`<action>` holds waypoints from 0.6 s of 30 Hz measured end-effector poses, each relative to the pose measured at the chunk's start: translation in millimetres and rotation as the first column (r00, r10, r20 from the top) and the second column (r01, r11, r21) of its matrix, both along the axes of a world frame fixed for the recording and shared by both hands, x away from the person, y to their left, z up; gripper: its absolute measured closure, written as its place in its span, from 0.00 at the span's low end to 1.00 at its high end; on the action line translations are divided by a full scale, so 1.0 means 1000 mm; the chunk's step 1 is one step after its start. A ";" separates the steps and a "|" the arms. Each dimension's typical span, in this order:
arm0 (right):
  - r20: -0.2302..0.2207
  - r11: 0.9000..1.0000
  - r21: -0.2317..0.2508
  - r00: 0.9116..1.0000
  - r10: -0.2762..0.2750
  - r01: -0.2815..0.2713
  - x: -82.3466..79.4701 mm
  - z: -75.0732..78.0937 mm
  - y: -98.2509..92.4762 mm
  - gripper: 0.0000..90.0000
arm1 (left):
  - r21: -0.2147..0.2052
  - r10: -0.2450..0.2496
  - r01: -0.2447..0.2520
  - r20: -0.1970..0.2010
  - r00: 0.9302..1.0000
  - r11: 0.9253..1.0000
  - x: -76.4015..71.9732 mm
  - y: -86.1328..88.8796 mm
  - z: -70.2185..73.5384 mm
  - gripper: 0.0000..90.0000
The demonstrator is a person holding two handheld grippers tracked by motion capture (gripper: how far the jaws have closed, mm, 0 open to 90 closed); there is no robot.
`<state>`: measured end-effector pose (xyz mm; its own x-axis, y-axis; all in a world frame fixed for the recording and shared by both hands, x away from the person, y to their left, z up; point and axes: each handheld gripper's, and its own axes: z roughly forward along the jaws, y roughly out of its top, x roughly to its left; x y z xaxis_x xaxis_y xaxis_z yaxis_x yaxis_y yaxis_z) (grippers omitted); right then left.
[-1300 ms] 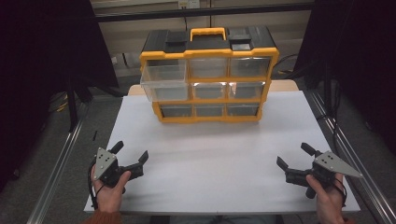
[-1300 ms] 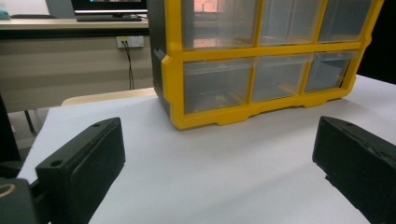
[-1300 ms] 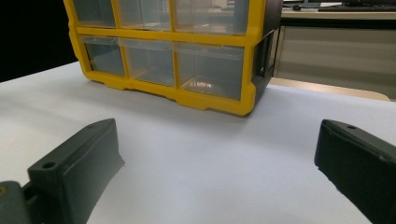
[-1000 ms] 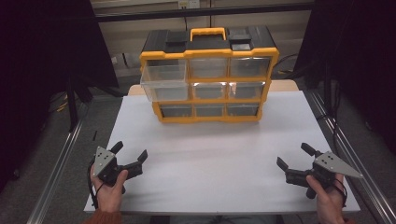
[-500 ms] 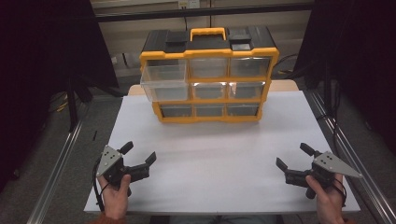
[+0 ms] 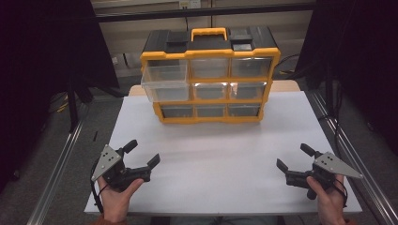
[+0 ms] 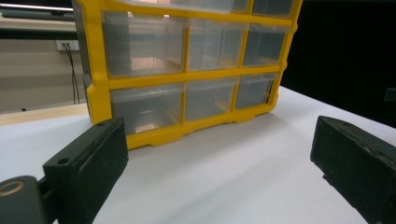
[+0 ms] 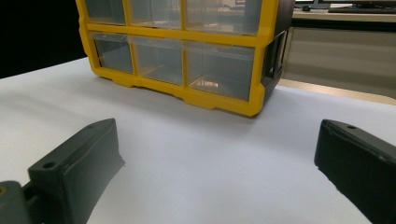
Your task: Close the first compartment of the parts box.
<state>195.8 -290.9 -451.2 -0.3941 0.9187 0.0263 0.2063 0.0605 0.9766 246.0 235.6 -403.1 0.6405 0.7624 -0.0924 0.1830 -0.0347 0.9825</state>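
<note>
I hold my left gripper [image 6: 141, 153] low at the near left of the white table [image 6: 225, 154], its jaws spread wide with nothing between them. My right gripper [image 6: 293, 157] sits at the near right, just as wide open and just as empty. Both point toward the yellow drawer organizer [image 6: 210, 75], which stands at the far middle of the table, well apart from either tool.

As I judge it, the work on the organizer has barely begun. One thing is already different from the rest: the top-left drawer [image 6: 165, 83] stands pulled out toward me, proud of the frame, while the other drawers sit flush. Whether it is to be pushed home or filled I cannot tell (it looks empty from above). Everything else is left: reaching across, meeting a drawer front, moving it.

The high view gives me the layout, both hands and the black lid with its yellow handle [image 6: 209, 34]. The left gripper view looks low along the table at the organizer's [image 7: 187, 74] lower rows and its left end, close enough to see the clear drawers hold nothing obvious. The right gripper view takes the organizer [image 8: 187, 51] from the other corner, showing its black right side wall [image 8: 279, 44], which the other views miss.
</note>
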 end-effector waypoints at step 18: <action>-0.007 1.000 0.007 1.000 0.016 -0.016 0.001 0.000 0.000 0.00 | 0.028 -0.009 0.007 0.076 0.997 1.000 0.016 -0.016 0.025 0.09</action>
